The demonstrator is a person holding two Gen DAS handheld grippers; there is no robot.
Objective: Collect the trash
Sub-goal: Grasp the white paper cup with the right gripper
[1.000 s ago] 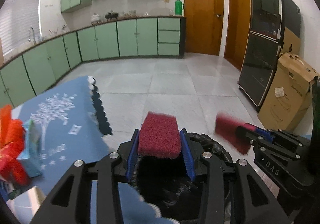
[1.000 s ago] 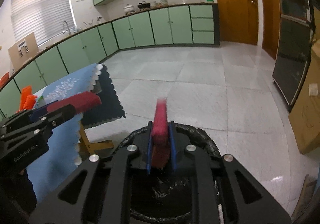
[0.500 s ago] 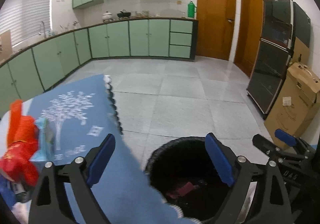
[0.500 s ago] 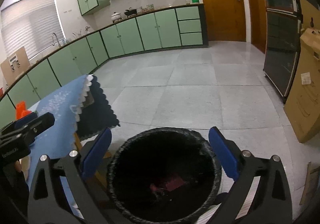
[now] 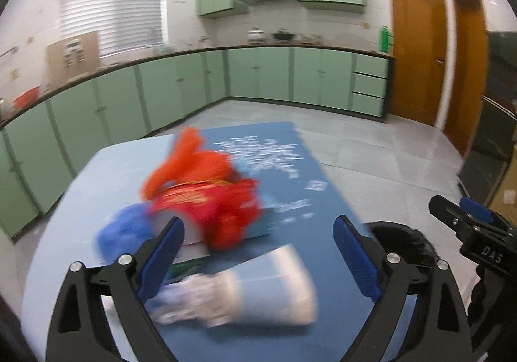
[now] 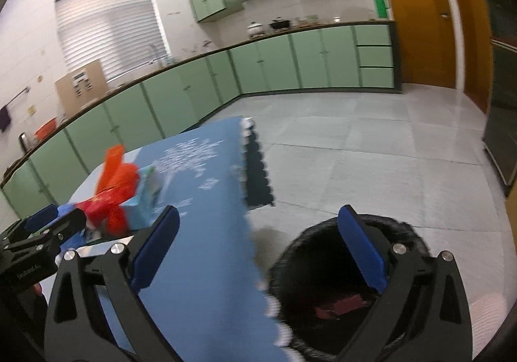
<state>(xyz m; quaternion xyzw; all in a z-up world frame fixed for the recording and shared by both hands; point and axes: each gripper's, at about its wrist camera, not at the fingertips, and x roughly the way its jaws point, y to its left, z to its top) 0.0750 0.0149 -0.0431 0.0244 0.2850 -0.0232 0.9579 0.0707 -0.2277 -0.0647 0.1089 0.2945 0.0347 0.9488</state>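
Left wrist view: left gripper (image 5: 258,252) hangs w/ jaws spread wide & nothing between them, over the blue tablecloth (image 5: 310,168), where a blurred white cup (image 5: 258,291) lies on its side just in front of a red-orange bag (image 5: 206,197) & a blue wad (image 5: 122,229). Right wrist view: right gripper (image 6: 258,249) also gapes, holding nothing, above the table edge & the black bin (image 6: 326,268) beside it; red sponges (image 6: 339,305) lie inside the bin.
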